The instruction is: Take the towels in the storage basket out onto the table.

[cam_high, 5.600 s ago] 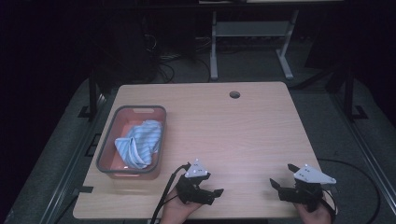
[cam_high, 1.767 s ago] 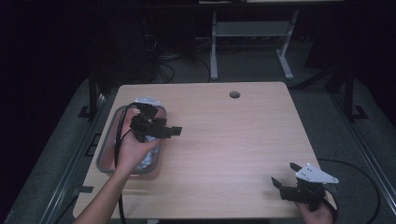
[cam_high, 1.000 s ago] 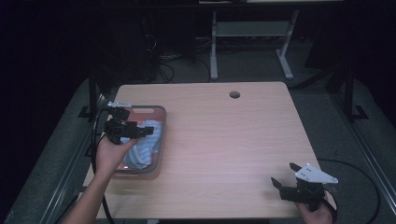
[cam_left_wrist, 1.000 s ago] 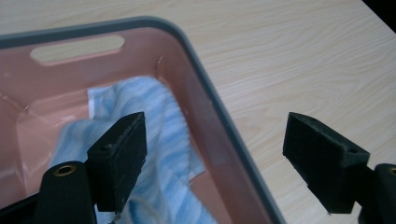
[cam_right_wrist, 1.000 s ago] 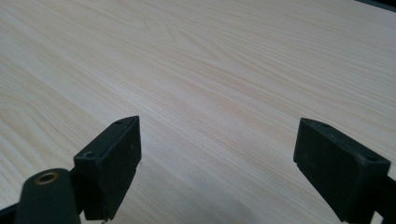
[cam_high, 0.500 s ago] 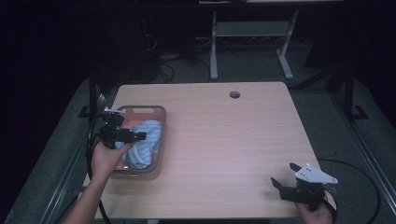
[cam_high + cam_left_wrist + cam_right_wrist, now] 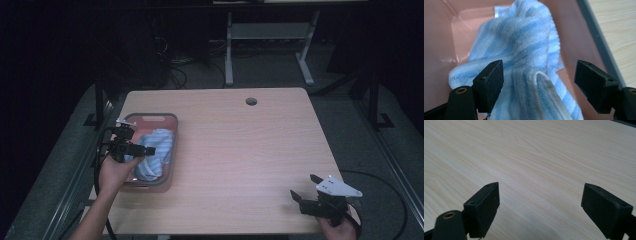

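Table: light wood-grain top with a round hole near the far edge, standing on a dark floor.

Tub: pink plastic with a grey rim, rectangular, set on the left part of the table with its long side running front to back. In the left gripper view its pink inner wall and grey rim frame the contents.

Towel: blue-and-white striped, soft pile, crumpled into a heap inside the tub. In the left gripper view a raised fold of the towel lies between the two jaws.

Left gripper: held in the left hand over the tub's left side, jaws pointing right across the towel. In its own view the left gripper has its jaws spread wide on either side of the fold; whether the pads touch the cloth cannot be told.

Right gripper: held in the right hand at the near right corner of the table, well apart from the tub, a grey three-cornered plate on top. In its own view the right gripper has its jaws wide apart above bare wood, holding nothing.

Cables: one trails from each gripper toward the near edge.
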Demonstrator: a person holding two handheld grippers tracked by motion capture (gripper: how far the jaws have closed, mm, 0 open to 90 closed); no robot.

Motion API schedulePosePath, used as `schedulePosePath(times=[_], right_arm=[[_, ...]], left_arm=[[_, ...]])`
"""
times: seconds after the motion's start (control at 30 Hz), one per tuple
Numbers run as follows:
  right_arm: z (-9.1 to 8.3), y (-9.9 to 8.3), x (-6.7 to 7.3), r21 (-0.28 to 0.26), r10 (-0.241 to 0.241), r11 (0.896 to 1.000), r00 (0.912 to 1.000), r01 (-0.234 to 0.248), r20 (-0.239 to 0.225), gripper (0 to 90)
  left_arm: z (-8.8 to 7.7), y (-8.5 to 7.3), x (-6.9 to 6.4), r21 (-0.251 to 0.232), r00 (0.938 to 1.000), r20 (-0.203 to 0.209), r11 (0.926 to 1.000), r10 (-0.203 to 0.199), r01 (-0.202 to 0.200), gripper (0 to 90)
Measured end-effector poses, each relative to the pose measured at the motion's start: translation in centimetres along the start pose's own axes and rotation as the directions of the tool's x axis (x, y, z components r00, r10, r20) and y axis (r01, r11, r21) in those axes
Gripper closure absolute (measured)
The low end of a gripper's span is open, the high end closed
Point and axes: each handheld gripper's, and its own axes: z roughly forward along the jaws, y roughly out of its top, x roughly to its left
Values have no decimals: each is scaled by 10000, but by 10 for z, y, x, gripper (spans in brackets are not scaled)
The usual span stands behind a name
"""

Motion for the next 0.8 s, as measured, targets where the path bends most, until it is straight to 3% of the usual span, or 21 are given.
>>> schedulePosePath(times=[0.37, 0.57, 0.63, 0.67, 0.8], right_arm=[[0, 0, 0, -17, 10, 10000, 10000, -10, -14, 146], [0, 0, 0, -12, 13, 10000, 10000, -13, -28, 146], [0, 0, 0, -20, 2, 10000, 10000, -2, -34, 146], [0, 0, 0, -18, -8, 10000, 10000, 8, -31, 146], [-1, 0, 0, -47, 39, 10000, 10000, -40, -34, 146]], left_arm=[[17, 5, -3, 920, 9994, -325, 9957, 98, -68, 324], [24, 9, -4, 1399, 9977, -589, 9898, 345, -260, 427], [27, 9, -5, 1584, 9955, -800, 9867, 499, -367, 445], [30, 10, -4, 1884, 9927, -1041, 9813, 609, -405, 469], [37, 11, -2, 2266, 9921, -1032, 9729, 717, -467, 524]])
